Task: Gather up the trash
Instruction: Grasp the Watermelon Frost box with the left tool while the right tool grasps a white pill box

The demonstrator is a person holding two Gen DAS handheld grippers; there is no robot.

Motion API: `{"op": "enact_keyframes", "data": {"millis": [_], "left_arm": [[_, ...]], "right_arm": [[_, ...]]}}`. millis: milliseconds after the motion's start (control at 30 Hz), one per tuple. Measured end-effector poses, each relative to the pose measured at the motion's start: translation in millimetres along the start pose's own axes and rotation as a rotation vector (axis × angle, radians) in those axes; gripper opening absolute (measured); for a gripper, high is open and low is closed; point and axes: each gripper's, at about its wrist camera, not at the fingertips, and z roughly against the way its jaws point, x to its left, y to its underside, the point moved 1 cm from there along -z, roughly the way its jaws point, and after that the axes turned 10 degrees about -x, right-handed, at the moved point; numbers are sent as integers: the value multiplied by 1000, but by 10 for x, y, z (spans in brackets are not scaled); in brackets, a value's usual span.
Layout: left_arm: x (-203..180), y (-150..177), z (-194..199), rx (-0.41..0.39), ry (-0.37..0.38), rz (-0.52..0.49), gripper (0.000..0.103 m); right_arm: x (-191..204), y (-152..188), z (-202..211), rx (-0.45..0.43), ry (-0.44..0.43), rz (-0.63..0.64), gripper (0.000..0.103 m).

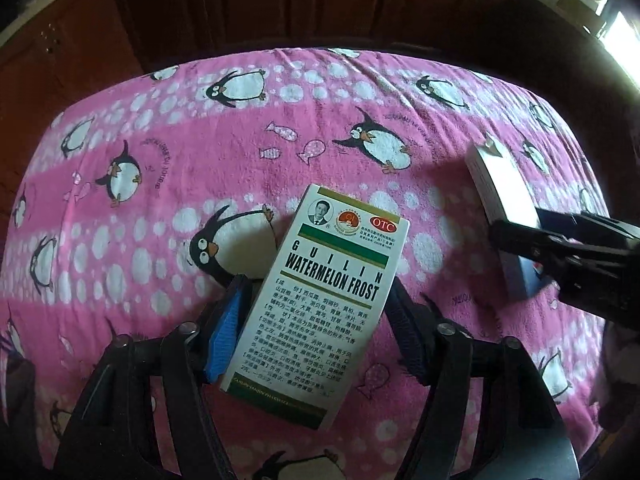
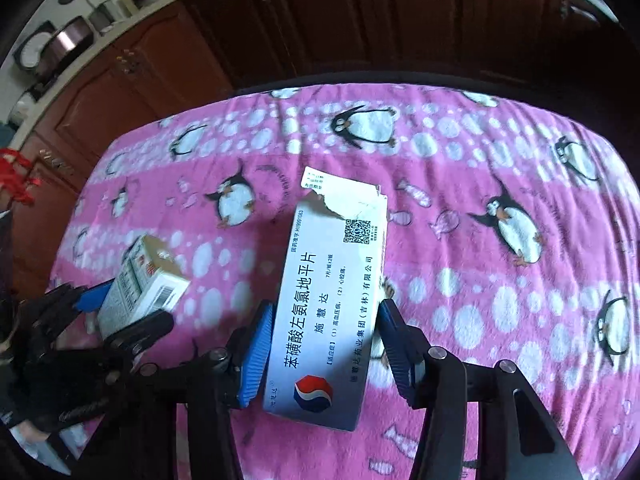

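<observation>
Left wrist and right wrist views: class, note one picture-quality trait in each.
Left wrist view: fisheye bends the pink penguin-print blanket into a dome; window glare burns out upper right. Right wrist view: sharp white torn-topped medicine box, blurred dark corners.

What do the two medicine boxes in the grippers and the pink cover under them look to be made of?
Watermelon Frost box: thin printed cardboard, smooth with a slight sheen.
Blue-and-white box: thin cardboard too; its torn flap shows a ragged paper edge.
Penguin cover: soft fabric, probably fleece or towelling; matte, fuzzy, lightly wrinkled.
</observation>
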Motion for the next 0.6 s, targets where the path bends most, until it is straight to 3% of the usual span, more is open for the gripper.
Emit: {"op": "enact_keyframes", "data": {"millis": [200,600], "left_arm": [[-78,59,222,-38,34,37,51],[-689,-131,791,-153,98,-33,49]], "right_arm": [[-103,158,325,-32,-39,9,50],[-390,407,1212,-163,-59,-10,50]]}}
